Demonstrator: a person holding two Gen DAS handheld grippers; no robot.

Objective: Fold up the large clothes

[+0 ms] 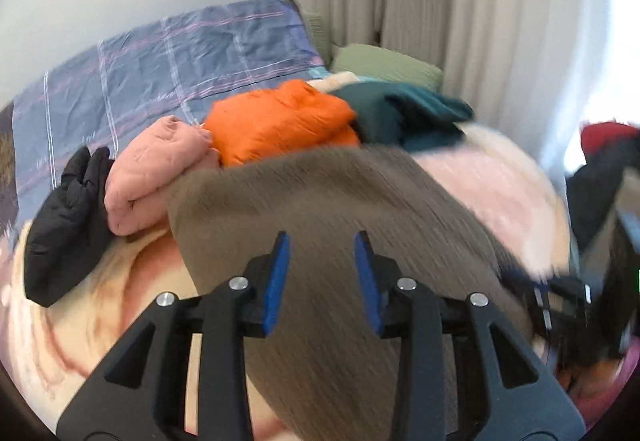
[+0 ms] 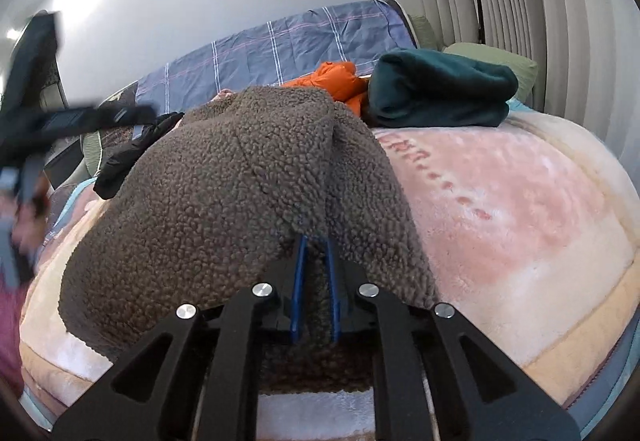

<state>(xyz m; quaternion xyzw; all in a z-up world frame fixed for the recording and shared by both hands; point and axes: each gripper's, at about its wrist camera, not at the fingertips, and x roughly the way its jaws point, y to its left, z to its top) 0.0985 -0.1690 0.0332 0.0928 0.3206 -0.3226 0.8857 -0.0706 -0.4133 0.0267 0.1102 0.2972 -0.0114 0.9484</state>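
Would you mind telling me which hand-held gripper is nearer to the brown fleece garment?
Right. The right hand-held gripper is shut on the brown fleece garment; the left hand-held gripper hovers open above it.

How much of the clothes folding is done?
Done, it seems: an orange jacket, a teal fleece and a pink garment lie folded at the back of the bed. In hand: the right gripper is shut on the brown fleece, which is bunched, not folded; the left gripper is open above it. Left: finishing the fleece, and the black jacket, which looks crumpled.
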